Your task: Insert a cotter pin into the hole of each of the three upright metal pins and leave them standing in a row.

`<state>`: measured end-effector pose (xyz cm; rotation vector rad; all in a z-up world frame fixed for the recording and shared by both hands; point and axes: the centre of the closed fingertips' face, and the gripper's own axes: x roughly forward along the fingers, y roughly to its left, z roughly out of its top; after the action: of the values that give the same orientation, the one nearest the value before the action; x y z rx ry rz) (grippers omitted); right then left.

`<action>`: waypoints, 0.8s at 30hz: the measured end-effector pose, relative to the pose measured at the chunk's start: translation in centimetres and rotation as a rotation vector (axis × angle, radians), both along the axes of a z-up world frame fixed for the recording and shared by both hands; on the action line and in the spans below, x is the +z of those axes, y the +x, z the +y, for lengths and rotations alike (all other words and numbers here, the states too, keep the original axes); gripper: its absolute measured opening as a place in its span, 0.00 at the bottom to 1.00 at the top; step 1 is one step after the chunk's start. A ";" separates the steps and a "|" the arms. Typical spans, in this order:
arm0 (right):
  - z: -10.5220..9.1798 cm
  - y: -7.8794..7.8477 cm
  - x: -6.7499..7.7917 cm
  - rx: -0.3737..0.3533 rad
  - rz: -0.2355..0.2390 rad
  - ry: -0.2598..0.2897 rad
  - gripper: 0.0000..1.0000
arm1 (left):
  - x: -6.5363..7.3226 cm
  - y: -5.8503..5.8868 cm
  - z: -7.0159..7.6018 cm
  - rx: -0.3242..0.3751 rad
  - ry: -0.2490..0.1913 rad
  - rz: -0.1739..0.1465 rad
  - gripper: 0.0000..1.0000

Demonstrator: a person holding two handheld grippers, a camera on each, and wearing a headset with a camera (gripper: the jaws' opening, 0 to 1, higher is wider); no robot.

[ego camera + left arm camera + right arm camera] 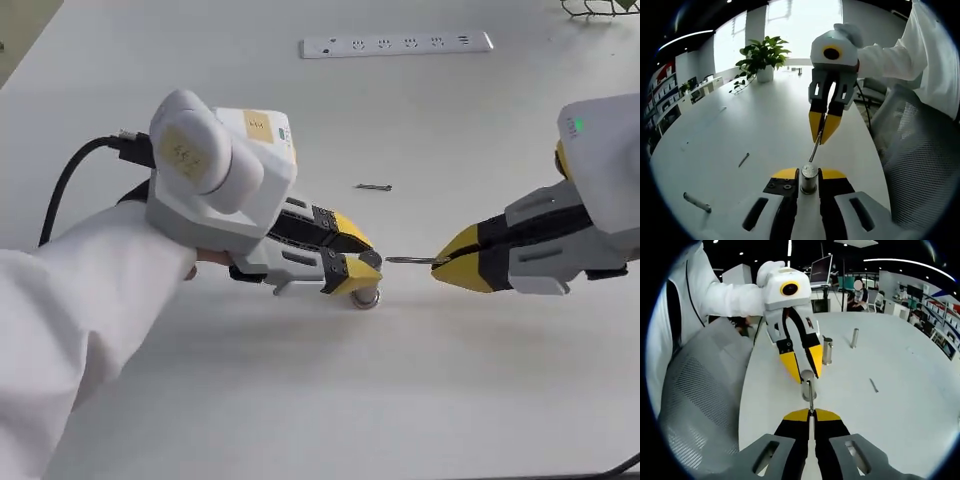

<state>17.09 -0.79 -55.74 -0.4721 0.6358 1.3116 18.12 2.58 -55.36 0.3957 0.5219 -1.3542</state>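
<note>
Silver and short, a cylindrical metal pin (809, 179) is standing upright on the white counter (300, 400), with the left hand-held gripper (365, 268) clenching it. The right hand-held gripper (447, 265) is grasping a thin steel cotter pin (405, 260), whose tip is meeting the pin's top. Bare counter is stretching beyond, where a spare cotter pin (372, 187) is lying well apart.

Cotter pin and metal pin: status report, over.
Left hand-held gripper shut on upright metal pin. Right hand-held gripper shut on cotter pin, tip at the metal pin's top, insertion unclear. Nothing between them.
</note>
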 end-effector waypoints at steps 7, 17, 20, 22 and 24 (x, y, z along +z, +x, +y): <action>0.2 0.0 -0.2 0.017 -0.002 -0.005 0.00 | -0.1 -0.1 0.0 -0.006 0.005 0.002 0.12; 0.6 -0.1 -0.4 0.040 -0.018 -0.020 0.00 | -0.3 -0.1 0.0 -0.012 0.013 -0.004 0.12; 0.9 0.1 -0.3 0.039 -0.022 -0.016 0.00 | -0.3 -0.1 0.0 -0.013 0.017 -0.006 0.11; 1.0 0.2 -0.6 0.043 -0.032 -0.031 0.00 | -0.4 -0.1 0.1 -0.010 0.018 -0.005 0.11; 1.0 0.3 -0.8 0.042 -0.033 -0.035 0.00 | -0.4 0.0 0.1 -0.010 0.020 -0.007 0.11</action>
<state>17.44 0.25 -56.58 -0.5371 0.6252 1.3313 18.08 2.67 -55.74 0.4196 0.5285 -1.3581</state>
